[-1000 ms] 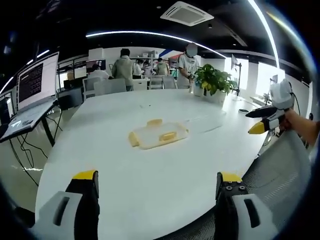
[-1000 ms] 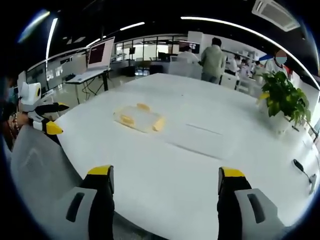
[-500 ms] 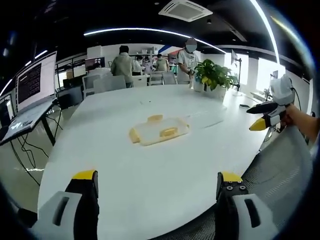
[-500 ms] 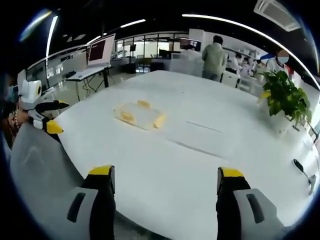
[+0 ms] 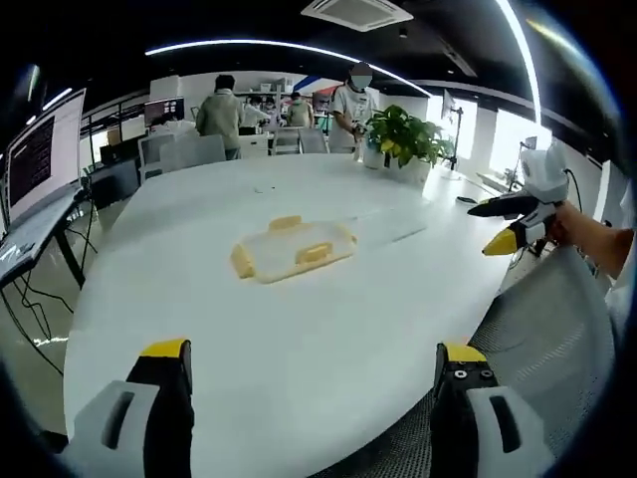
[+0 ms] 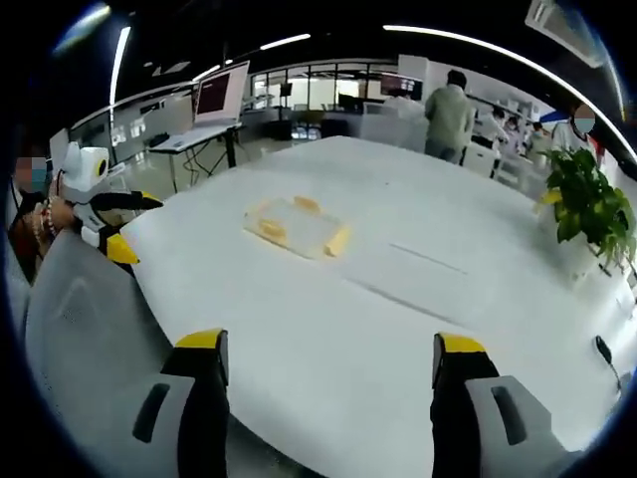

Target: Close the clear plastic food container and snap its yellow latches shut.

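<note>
Food container [image 5: 292, 249] mid-table [image 5: 299, 339], both claws spread, well back

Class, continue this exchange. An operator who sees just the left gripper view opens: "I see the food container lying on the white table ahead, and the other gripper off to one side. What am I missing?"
Observer: The right gripper view shows your left gripper from outside, held off the table's near edge, jaws apart.
Operator: What is below it?
Observer: A grey chair back, between the person and the table.
Operator: And the right gripper?
Observer: The right gripper's own jaws stand wide apart, with the container lying well ahead of them, untouched.
</note>
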Action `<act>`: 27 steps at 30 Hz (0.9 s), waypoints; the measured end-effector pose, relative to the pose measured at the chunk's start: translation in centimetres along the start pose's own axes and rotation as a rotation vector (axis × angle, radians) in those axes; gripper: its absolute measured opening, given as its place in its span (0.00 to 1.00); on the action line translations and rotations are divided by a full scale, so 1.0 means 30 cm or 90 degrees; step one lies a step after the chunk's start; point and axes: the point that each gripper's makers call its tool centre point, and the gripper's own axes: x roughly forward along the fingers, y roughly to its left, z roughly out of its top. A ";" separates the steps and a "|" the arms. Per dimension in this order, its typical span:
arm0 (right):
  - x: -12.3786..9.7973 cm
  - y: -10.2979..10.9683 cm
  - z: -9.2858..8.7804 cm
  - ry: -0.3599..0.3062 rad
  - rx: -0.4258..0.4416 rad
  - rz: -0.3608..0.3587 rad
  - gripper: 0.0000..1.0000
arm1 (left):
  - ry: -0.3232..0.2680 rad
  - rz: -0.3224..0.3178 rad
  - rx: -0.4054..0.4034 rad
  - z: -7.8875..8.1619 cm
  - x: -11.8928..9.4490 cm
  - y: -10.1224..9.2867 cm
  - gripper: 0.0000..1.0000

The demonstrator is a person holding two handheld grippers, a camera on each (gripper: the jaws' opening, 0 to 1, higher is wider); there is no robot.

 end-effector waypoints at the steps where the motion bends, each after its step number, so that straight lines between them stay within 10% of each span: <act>1: 0.007 -0.001 0.008 0.003 -0.010 0.004 0.81 | 0.005 0.004 0.025 0.006 0.011 0.014 0.99; 27: 0.179 -0.100 0.170 0.027 -0.174 0.071 0.71 | 0.122 -0.047 0.184 0.074 0.191 0.214 0.99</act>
